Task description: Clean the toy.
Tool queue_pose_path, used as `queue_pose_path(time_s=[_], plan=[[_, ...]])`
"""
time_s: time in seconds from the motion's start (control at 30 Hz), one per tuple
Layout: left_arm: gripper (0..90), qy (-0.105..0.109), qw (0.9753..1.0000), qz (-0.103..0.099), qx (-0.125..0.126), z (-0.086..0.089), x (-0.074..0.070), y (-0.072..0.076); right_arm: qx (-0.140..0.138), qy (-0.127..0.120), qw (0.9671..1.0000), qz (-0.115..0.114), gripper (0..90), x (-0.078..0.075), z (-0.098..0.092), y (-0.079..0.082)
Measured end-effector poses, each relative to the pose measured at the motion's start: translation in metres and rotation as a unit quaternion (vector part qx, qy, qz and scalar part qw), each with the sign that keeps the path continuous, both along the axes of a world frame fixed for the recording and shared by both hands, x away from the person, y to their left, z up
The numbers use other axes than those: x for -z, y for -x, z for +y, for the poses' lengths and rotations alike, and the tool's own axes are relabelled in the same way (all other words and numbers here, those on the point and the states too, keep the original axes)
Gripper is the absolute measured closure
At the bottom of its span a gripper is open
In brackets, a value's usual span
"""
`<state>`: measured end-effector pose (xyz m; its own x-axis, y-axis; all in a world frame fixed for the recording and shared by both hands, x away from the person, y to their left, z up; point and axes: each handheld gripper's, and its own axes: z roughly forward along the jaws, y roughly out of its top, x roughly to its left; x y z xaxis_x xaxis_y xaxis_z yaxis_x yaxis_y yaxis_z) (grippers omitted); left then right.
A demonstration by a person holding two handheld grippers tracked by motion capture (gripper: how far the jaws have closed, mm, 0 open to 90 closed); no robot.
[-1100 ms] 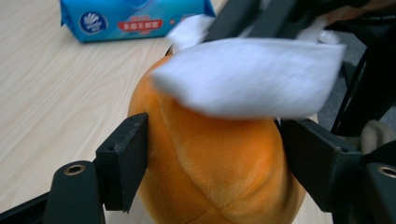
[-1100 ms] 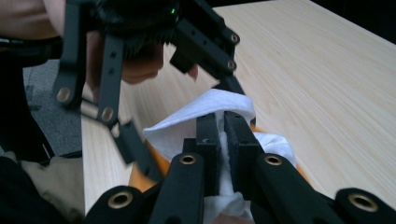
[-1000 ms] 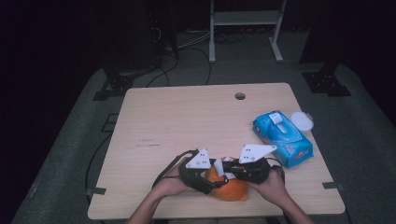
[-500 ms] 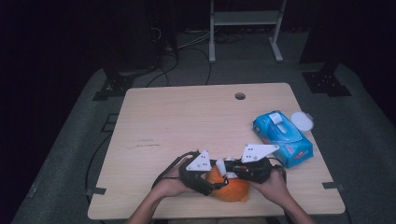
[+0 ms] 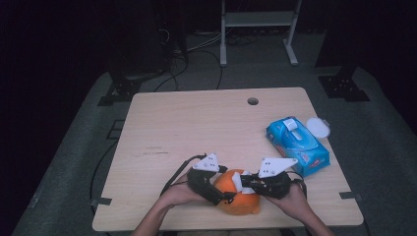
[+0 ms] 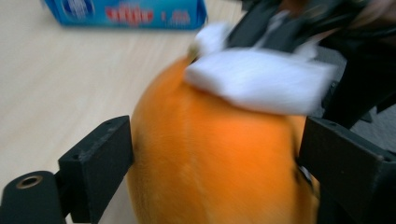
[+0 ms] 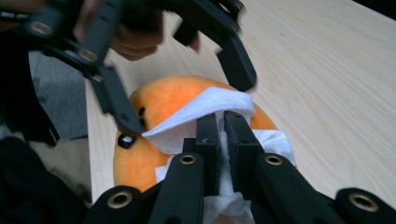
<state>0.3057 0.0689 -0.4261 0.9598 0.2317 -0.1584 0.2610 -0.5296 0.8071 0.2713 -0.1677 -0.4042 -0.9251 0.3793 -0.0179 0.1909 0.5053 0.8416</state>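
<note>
At the near edge of the wooden table (image 5: 196, 128), the person is working with both grippers on an orange plush toy (image 5: 239, 196), which is lying on the tabletop just in front of the person's hands.

The left gripper (image 5: 223, 196) is reaching in from the left, and its 2 black jaws are standing spread around the toy's body; in the left gripper view, 1 jaw is pressing against each side of the orange plush toy (image 6: 219, 158), so the jaws are clamping it across its width.

The right gripper (image 5: 246, 186) is coming in from the right. In the right gripper view its 2 jaws are sitting nearly together, pinching a white wipe (image 7: 205, 112) between them, and the wipe is draping over the top of the toy (image 7: 163, 102). The same white wipe (image 6: 261, 79) is lying across the toy's upper side in the left gripper view, looking blurred there.

The person's left hand (image 5: 174, 195) and right hand (image 5: 295, 199) are each wrapping around a gripper's handle.

A blue pack of wet wipes (image 5: 297, 145) is lying near the table's right edge, well apart from the toy, with a round white lid (image 5: 318, 129) just beside its far end.
</note>
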Motion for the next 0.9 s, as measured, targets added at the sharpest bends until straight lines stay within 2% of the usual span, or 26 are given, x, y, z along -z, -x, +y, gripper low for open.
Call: queue_pose_path(time_s=[0.07, 0.13, 0.17, 0.23, 0.27, 0.33, 0.4, 0.43, 0.47, 0.53, 0.6, 0.67, 0.7, 0.8, 0.9], plan=[[9.2, 0.005, 0.9998, 0.018, -0.003, 0.000, 0.005, -0.002, -0.003, 0.003, 1.0000, -0.001, 84.1, 0.000, 0.003, 0.002], [16.9, 0.012, 0.9999, 0.011, 0.001, 0.002, 0.005, -0.001, 0.000, 0.006, 1.0000, -0.002, 84.1, 0.000, 0.004, 0.002], [24.7, 0.012, 0.9999, -0.002, 0.007, 0.004, 0.003, -0.001, 0.003, 0.004, 1.0000, -0.002, 84.2, 0.000, 0.004, 0.001], [34.0, 0.019, 0.9989, -0.041, 0.014, 0.005, -0.001, 0.001, 0.007, -0.002, 1.0000, -0.007, 84.2, -0.004, 0.004, 0.000], [36.6, 0.027, 0.9965, -0.077, 0.018, 0.005, -0.005, 0.003, 0.009, -0.002, 0.9999, -0.014, 84.2, -0.006, 0.004, 0.001], [39.7, 0.033, 0.9924, -0.118, 0.007, 0.004, -0.009, 0.004, 0.015, -0.008, 0.9995, -0.029, 84.2, -0.014, 0.003, 0.001], [40.3, 0.032, 0.9858, -0.165, -0.003, 0.003, -0.012, 0.005, 0.025, -0.012, 0.9987, -0.042, 84.2, -0.018, 0.002, 0.000], [40.0, 0.027, 0.9837, -0.178, -0.005, 0.002, -0.013, 0.005, 0.028, -0.014, 0.9985, -0.044, 84.2, -0.019, 0.001, -0.002], [38.4, 0.024, 0.9841, -0.176, -0.008, 0.001, -0.012, 0.005, 0.031, -0.015, 0.9985, -0.042, 84.2, -0.019, 0.000, -0.004], [28.2, 0.027, 0.9871, -0.157, -0.019, 0.001, -0.008, 0.001, 0.036, -0.009, 0.9988, -0.033, 84.3, -0.013, -0.002, -0.009], [17.8, 0.031, 0.9907, -0.125, -0.044, 0.004, -0.005, -0.005, 0.042, 0.009, 0.9985, -0.034, 84.3, -0.006, -0.003, -0.011], [15.5, 0.036, 0.9938, -0.089, -0.057, 0.009, -0.004, -0.010, 0.047, 0.012, 0.9983, -0.031, 84.3, -0.002, -0.004, -0.012], [17.8, 0.040, 0.9941, -0.085, -0.054, 0.010, -0.003, -0.009, 0.047, 0.010, 0.9985, -0.027, 84.3, -0.002, -0.005, -0.013], [28.0, 0.035, 0.9929, -0.106, -0.041, 0.009, -0.002, -0.005, 0.046, 0.013, 0.9984, -0.032, 84.3, -0.004, -0.002, -0.011], [31.3, 0.033, 0.9897, -0.137, -0.026, 0.004, -0.004, 0.000, 0.038, 0.004, 0.9986, -0.036, 84.3, -0.009, 0.003, -0.008]])
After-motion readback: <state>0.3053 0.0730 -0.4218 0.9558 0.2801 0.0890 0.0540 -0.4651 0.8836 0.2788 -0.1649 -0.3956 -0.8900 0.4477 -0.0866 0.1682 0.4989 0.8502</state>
